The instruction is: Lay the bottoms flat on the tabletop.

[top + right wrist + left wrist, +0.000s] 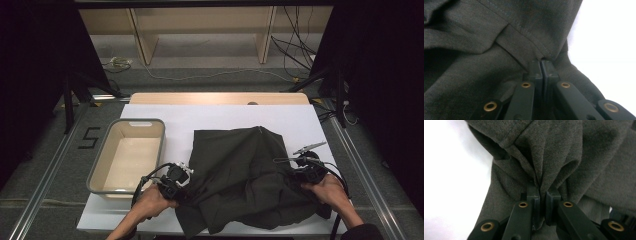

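Observation:
A dark olive-grey garment [245, 175] lies crumpled on the white table sheet [225, 117], towards the front. My left gripper [184, 181] sits at its left edge, shut on a bunched fold of the cloth [541, 170], which gathers into pleats between the jaws [543, 192]. At the right edge, my right gripper [296, 175] is shut on a stitched hem of the same garment [524, 37]; its jaws [540, 65] meet on the fabric. A hand holds each gripper from the table's front edge.
A grey plastic bin [100, 170] with a pale inside stands on the table to the left of my left gripper. A wooden strip [220, 98] runs along the table's far edge. Cables [295, 55] lie on the floor beyond it.

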`<action>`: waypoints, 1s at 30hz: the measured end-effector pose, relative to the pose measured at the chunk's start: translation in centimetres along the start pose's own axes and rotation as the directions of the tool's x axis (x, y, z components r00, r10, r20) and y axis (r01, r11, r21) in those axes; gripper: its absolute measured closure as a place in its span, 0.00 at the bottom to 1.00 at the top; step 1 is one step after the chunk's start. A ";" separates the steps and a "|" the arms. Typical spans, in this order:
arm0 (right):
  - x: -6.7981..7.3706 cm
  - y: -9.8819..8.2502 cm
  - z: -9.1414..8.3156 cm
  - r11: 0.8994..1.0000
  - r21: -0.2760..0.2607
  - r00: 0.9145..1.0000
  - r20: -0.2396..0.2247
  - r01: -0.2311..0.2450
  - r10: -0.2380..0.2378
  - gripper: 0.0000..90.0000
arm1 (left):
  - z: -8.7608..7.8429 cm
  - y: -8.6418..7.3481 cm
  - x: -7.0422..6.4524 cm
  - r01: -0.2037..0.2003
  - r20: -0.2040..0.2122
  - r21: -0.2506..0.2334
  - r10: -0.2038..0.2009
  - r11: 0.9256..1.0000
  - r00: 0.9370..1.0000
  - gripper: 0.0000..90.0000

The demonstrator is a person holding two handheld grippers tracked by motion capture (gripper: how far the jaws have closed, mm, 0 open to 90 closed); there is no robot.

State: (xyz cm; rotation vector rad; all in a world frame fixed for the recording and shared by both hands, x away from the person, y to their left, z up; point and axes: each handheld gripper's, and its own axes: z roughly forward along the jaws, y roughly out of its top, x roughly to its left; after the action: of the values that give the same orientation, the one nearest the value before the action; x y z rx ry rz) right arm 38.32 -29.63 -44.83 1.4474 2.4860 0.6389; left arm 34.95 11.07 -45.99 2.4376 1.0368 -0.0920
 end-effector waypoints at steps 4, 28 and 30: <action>0.0 0.0 -0.1 1.000 -0.005 1.000 -0.003 -0.006 0.006 0.98 | -0.2 -0.1 0.0 0.013 0.010 -0.005 -0.013 1.000 1.000 0.94; -3.4 2.3 -3.0 0.945 -0.284 0.985 0.005 -0.163 0.172 0.41 | -6.6 4.0 1.8 0.143 -0.090 -0.285 -0.175 0.948 0.980 0.28; -3.9 2.6 -2.3 0.947 -0.272 0.984 0.006 -0.171 0.179 0.38 | -6.5 4.5 2.4 0.166 -0.090 -0.309 -0.203 0.936 0.975 0.27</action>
State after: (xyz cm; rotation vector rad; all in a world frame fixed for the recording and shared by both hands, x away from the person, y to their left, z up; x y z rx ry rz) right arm 41.45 -32.50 -41.74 1.5653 2.1591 0.9403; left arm 38.97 13.02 -39.01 2.0888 1.2343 0.1437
